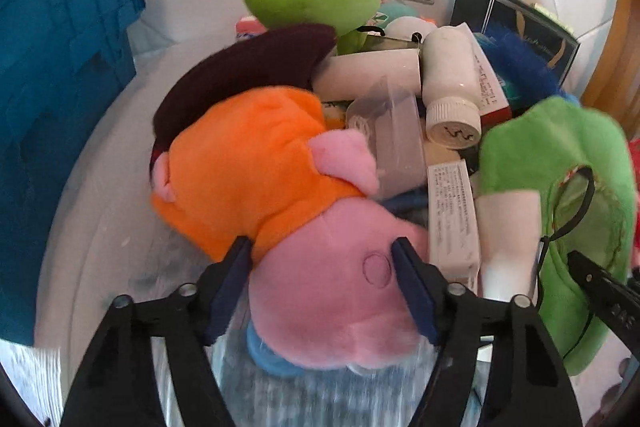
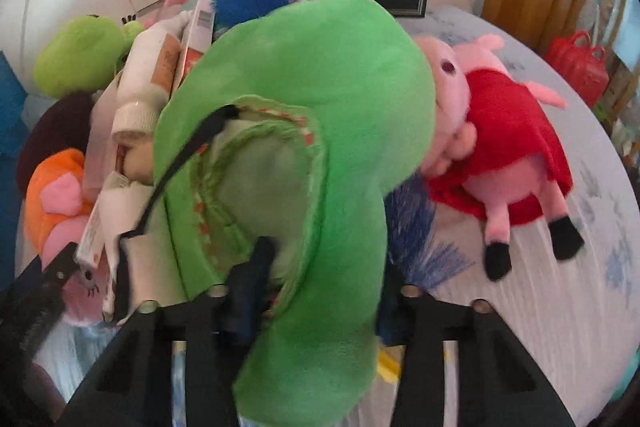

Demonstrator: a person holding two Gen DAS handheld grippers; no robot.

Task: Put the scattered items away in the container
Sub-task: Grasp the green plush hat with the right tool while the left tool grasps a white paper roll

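Left gripper (image 1: 322, 259) clamps pink pig plush (image 1: 328, 291). Right gripper (image 2: 320, 267) clamps green plush (image 2: 320, 99), blue crate (image 1: 60, 67) far left

Bright, even daylight — soft motion blur, heavy fisheye bending, dark corners.

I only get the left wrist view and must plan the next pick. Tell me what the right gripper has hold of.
Observer: The right gripper has its jaws closed on the green plush, one pad tucked inside its open pouch.
Operator: List what lies loose beyond it.
Observer: A pig plush in a red dress lies on the patterned cover, right of the green plush.
Operator: Name anything further out.
Observer: A red bag sits at the far right, beyond the cover.
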